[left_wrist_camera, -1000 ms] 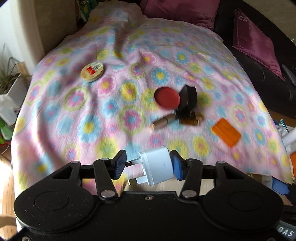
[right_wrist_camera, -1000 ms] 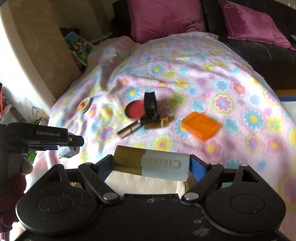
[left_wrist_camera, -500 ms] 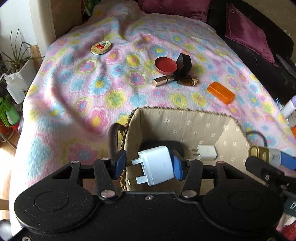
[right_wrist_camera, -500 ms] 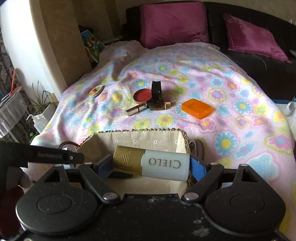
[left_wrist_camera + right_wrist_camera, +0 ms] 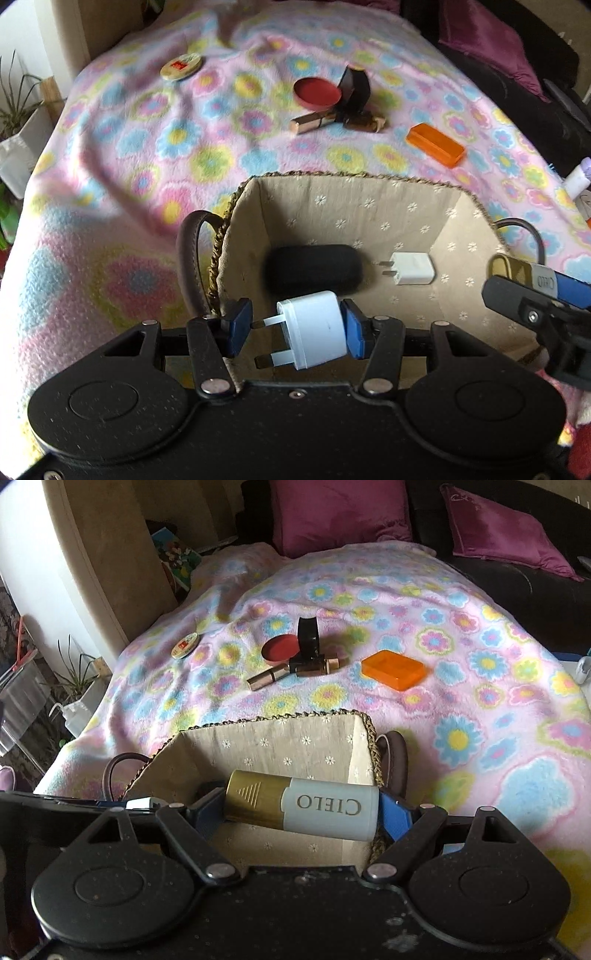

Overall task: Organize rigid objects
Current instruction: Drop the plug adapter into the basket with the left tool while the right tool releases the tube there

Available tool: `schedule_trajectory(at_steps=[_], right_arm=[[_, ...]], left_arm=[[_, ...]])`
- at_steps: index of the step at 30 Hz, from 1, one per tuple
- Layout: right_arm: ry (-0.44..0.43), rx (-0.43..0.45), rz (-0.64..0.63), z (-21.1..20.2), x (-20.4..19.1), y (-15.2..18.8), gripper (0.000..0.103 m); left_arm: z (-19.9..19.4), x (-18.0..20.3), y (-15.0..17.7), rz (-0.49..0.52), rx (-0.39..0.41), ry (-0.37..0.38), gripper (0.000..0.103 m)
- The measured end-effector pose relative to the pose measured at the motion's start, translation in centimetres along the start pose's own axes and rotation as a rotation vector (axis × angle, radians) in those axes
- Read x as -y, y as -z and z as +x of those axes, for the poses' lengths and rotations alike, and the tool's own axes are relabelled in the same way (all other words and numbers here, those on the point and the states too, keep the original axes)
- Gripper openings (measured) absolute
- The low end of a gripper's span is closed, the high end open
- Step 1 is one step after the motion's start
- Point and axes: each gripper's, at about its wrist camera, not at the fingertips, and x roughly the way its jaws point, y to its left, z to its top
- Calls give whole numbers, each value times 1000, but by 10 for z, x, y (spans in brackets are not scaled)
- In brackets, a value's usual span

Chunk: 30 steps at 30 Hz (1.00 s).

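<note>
Over the woven, fabric-lined basket (image 5: 332, 192), the left gripper (image 5: 293, 328) pinches a white three-pin plug adapter (image 5: 314, 334) while the right gripper (image 5: 301, 810) clamps a gold-capped pale-blue bottle (image 5: 303, 805); beyond the basket, an orange plastic case (image 5: 392, 669) lies on the flowered blanket (image 5: 461, 686).

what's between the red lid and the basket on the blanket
The left wrist view shows a gold lipstick tube near the red lid; otherwise bare floral blanket down to the basket rim.

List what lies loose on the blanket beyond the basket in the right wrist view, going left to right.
Round tin → gold lipstick tube → orange box. The red dish and the black compact overlap the middle cluster, so they are left out.
</note>
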Motion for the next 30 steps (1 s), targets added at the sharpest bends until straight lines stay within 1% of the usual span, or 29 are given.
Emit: schedule_trajectory(at_steps=[3, 8, 12, 17, 26, 30], right_arm=[[-2, -27, -21, 4, -3, 1, 87], [12, -65, -64, 9, -9, 3, 87], [21, -70, -85, 10, -11, 4, 87], [23, -74, -87, 9, -11, 4, 87], [48, -104, -133, 10, -15, 7, 87], [63, -120, -151, 12, -16, 7, 87]], left_arm=[[-1, 5, 3, 21, 1, -10, 50], [1, 9, 4, 50, -23, -27, 50], [2, 7, 3, 38, -49, -8, 50], [0, 6, 4, 18, -49, -2, 50], [-2, 7, 6, 3, -47, -1, 51], [-1, 10, 6, 16, -49, -8, 51]])
